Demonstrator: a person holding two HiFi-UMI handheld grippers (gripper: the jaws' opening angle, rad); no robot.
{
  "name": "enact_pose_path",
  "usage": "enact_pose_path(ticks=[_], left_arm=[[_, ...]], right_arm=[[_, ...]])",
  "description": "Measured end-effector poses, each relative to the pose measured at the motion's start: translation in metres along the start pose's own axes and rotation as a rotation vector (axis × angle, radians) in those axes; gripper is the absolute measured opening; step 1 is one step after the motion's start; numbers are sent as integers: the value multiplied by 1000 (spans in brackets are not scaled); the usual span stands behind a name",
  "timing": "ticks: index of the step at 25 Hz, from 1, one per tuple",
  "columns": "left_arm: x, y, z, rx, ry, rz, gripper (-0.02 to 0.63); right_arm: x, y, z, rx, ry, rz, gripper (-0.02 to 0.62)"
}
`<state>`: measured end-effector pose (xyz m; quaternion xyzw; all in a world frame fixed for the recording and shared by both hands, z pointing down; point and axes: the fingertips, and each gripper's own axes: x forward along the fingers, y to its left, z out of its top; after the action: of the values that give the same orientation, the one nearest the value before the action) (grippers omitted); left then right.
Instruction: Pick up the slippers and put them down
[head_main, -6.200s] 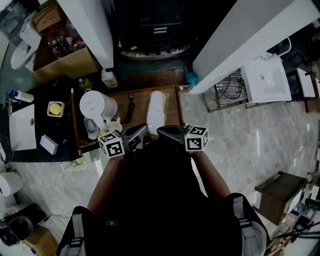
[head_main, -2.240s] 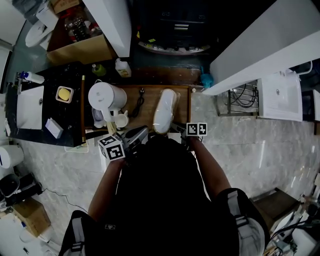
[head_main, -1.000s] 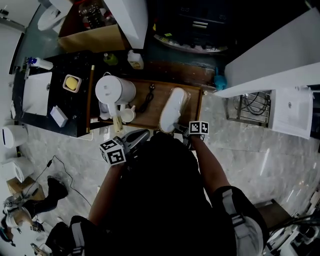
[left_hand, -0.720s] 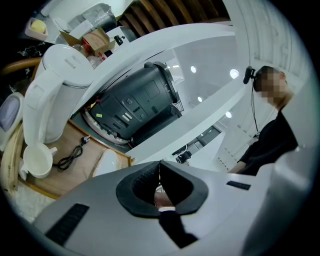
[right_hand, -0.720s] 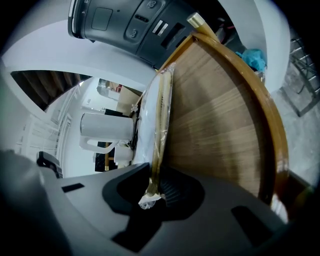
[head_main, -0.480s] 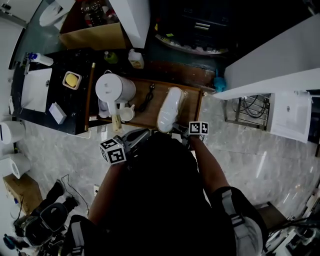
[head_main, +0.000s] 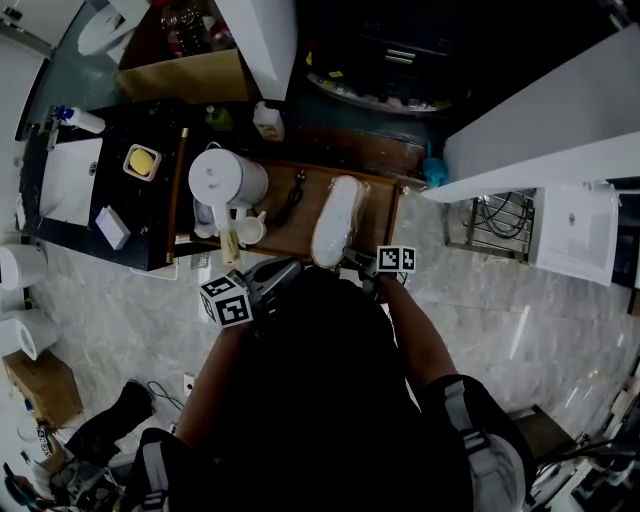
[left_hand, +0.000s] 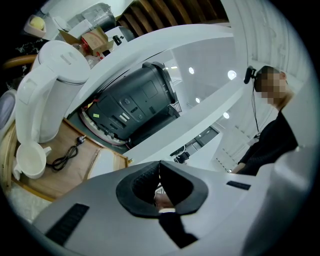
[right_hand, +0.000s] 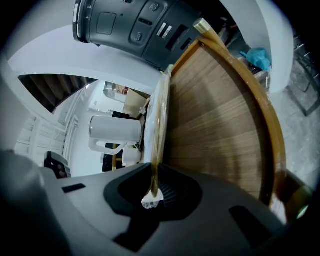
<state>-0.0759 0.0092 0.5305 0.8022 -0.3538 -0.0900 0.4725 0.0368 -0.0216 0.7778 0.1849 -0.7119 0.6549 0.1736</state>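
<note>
The slippers (head_main: 335, 212) lie on the brown wooden tabletop (head_main: 282, 240), near the middle of the head view and a bit above it. They are white and long and sit in a thin see-through wrap. The right gripper (head_main: 352, 263) is at the near end of the slippers, just below them in the head view. In the right gripper view, the right gripper (right_hand: 153, 181) has just been closing its jaws, and now they pinch the crinkly end of the wrap. From there the slippers (right_hand: 160, 117) are seen from the side and run up the middle of the frame, with bare wood (right_hand: 220, 125) to the right. The left gripper (head_main: 288, 268) is to the left of the slippers and not touching them. In the left gripper view, the left gripper (left_hand: 159, 167) has its jaws pressed together with nothing held. A white kettle (head_main: 222, 180) stands at the left end of the wood. A small white cup (head_main: 250, 230) sits just beside it, and a black cord (head_main: 294, 195) lies between the kettle and the slippers.
</note>
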Motion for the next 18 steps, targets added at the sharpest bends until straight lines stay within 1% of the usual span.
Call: enact_pose_path(ticks=[10, 18], left_arm=[[6, -7, -2, 11, -6, -15, 12], [8, -12, -5, 22, -12, -25, 12]], right_arm=[[-8, 16, 4, -19, -22, 48, 51], [-18, 33, 10, -27, -57, 109, 51]])
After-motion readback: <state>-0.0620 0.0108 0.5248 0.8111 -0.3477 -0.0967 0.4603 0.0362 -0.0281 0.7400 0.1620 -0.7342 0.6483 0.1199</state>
